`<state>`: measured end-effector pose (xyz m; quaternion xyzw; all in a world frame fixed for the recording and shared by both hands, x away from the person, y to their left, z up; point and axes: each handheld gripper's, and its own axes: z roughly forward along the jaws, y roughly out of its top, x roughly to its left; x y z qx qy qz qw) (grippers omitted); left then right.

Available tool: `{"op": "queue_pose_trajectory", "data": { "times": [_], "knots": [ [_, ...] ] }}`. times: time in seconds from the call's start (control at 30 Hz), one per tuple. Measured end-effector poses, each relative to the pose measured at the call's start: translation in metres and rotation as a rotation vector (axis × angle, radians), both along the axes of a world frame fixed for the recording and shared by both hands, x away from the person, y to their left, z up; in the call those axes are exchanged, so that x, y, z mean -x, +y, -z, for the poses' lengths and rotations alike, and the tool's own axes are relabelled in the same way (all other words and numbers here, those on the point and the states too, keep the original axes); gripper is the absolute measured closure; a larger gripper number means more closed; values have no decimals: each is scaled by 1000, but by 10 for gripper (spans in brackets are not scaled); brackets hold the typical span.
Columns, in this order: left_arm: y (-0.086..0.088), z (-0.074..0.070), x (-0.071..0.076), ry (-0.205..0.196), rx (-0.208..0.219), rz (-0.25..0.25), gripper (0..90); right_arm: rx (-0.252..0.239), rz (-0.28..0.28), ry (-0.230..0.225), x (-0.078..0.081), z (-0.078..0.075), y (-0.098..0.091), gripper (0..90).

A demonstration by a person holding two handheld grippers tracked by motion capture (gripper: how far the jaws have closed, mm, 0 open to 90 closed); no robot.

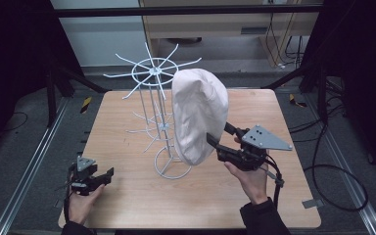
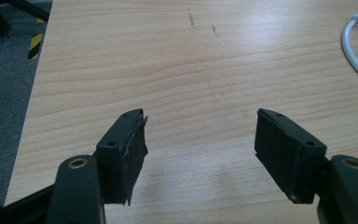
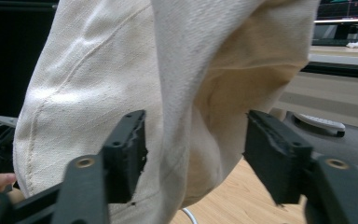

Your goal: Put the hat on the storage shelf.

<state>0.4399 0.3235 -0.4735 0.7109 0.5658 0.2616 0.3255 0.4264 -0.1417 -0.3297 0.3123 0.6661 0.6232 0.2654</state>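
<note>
Cream cloth cap (image 1: 199, 113), long axis upright, on wire rack (image 1: 152, 93)

Cream hat (image 1: 199, 115) on white wire rack (image 1: 152, 105), black grippers, pale wood-grain table (image 1: 127, 196), yellow-black tape (image 1: 85, 104).

Cream cotton cap (image 1: 199, 115) hangs upright from an upper arm of the white wire rack (image 1: 152, 100), crown outward, lower edge near the rack's base ring, above the table.
</note>
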Motion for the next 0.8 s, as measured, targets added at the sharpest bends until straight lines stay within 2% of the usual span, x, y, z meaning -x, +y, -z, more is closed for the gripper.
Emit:
{"op": "queue_pose_trajectory", "data": {
  "times": [0.23, 0.47, 0.67, 0.7, 0.8],
  "knots": [
    [1, 0, 0, -2, 2, -1, 332, -5, 14, 30, 6, 7, -7, 260],
    [1, -1, 1, -7, 3, -4, 331, 36, 2, 68, 14, 18, -15, 180],
    [1, -1, 2, -7, 3, -3, 331, 68, 0, 96, 21, 34, -24, 160],
    [0, -1, 2, -7, 4, -1, 330, 77, 10, 118, 22, 43, -29, 156],
    [0, -1, 2, -9, 5, 0, 330, 96, 30, 146, 20, 55, -36, 147]
  ]
}}
